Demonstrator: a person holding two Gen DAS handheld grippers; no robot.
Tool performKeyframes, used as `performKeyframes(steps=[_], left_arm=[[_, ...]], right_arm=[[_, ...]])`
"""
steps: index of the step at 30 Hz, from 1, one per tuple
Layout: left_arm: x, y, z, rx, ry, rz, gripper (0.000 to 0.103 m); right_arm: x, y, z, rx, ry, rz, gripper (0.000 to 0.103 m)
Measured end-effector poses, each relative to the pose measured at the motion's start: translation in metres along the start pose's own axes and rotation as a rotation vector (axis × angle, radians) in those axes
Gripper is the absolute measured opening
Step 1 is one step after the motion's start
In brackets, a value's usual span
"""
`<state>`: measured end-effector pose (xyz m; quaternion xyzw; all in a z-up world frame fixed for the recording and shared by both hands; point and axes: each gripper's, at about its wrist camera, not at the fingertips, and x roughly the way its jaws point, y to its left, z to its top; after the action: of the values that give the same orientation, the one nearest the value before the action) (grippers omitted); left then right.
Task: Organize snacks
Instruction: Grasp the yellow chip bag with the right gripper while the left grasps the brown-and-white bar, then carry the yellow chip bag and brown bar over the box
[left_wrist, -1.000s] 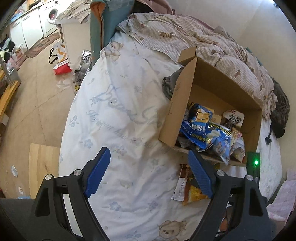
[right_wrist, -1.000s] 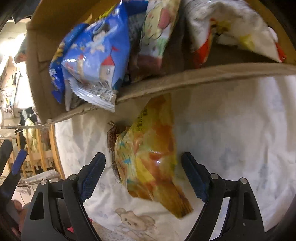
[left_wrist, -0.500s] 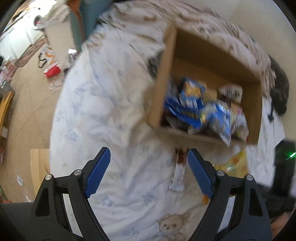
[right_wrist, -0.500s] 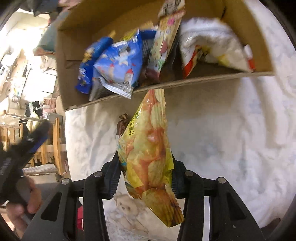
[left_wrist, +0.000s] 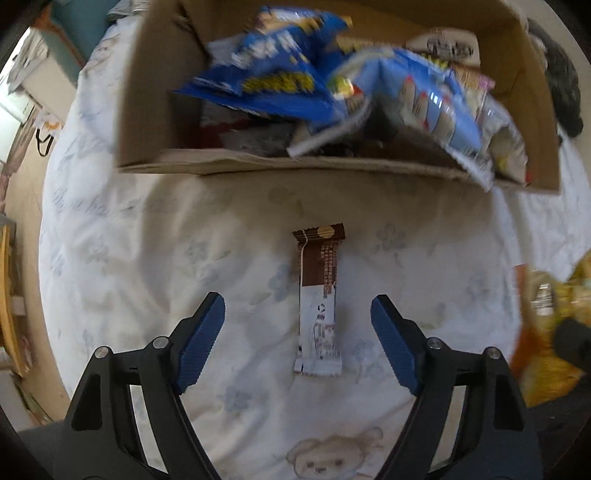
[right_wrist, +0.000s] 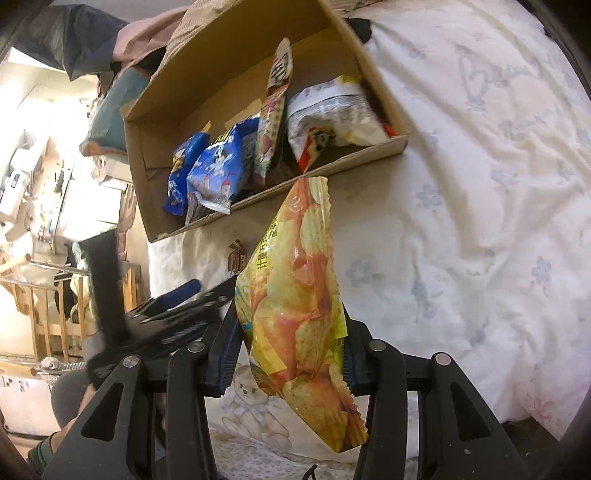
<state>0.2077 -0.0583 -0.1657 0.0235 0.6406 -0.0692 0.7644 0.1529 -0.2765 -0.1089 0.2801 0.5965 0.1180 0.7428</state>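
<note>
A cardboard box on the bed holds several snack bags, blue ones among them; it also shows in the right wrist view. A brown and white snack bar lies on the white bedsheet, between the fingers of my open left gripper. My right gripper is shut on a yellow chip bag and holds it above the sheet, in front of the box. The chip bag shows blurred at the right edge of the left wrist view.
The white floral bedsheet spreads to the right of the box. Dark clothing lies behind the box. The floor and wooden furniture lie past the bed's left edge. My left gripper shows in the right wrist view.
My right gripper closed on the chip bag and lifted it off the sheet. My left gripper moved in toward the box and now straddles the snack bar.
</note>
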Motion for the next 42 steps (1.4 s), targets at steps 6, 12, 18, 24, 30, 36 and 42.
performKeyframes(steps=[6,12,18,24,30,36,42], left_arm=[[0.01,0.0,0.001,0.02,0.015,0.023,0.026],[-0.013,0.002,-0.001,0.008,-0.027,-0.018,0.012],[-0.044,0.015,-0.014,-0.019,-0.08,-0.025,0.013],[-0.081,0.033,-0.024,-0.083,-0.176,-0.025,0.013],[-0.122,0.047,-0.012,-0.143,-0.255,-0.074,0.013],[-0.138,0.051,0.023,-0.113,-0.288,-0.056,0.013],[-0.141,0.043,0.06,-0.07,-0.311,-0.04,0.013]], right_arm=[[0.0,-0.001,-0.002,0.012,0.005,-0.007,0.047],[0.0,0.002,-0.003,-0.004,0.004,-0.005,0.047],[-0.006,0.013,-0.004,-0.034,-0.015,0.021,0.047],[-0.023,0.024,-0.004,-0.049,-0.079,0.096,0.047],[-0.028,0.037,0.005,-0.042,-0.129,0.155,0.047],[-0.028,0.045,0.028,-0.025,-0.163,0.187,0.047],[-0.024,0.049,0.067,-0.006,-0.196,0.194,0.047]])
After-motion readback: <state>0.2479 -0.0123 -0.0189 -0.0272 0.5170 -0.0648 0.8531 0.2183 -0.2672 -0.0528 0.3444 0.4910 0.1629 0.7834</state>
